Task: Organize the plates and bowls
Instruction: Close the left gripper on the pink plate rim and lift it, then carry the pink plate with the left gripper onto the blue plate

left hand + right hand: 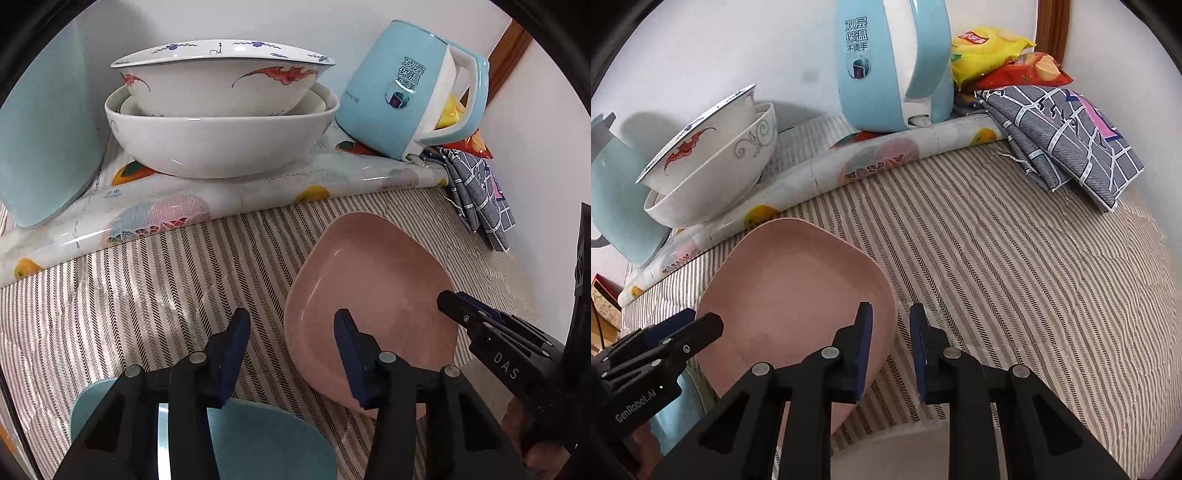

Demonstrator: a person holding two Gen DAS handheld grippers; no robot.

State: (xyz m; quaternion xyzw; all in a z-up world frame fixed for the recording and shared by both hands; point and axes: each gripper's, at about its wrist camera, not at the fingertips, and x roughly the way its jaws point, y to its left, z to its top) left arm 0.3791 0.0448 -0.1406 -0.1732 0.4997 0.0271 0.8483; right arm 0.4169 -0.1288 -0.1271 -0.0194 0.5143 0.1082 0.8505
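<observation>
A pink plate lies on the striped cloth that covers the table. It is flat and right side up. The left gripper hangs over the cloth with its jaws wide open. Nothing is between them. One finger is over the left edge of the pink plate and the other is over bare cloth. The right gripper has its jaws open too, with the right rim of the pink plate in the gap between them. It may be touching the rim, but the view is too bent to be sure.

A blue plate lies under the left gripper, near the bottom of the left view. Another blue plate leans up by the wall at the far left.

Behind the pink plate is a stack of bowls on a flowery mat. The top bowl has red bats and a blue trim. It sits inside a smaller bowl, which sits in a big white bowl.

A blue kettle stands on the same mat. Beside it are snack bags and a folded gray cloth.
</observation>
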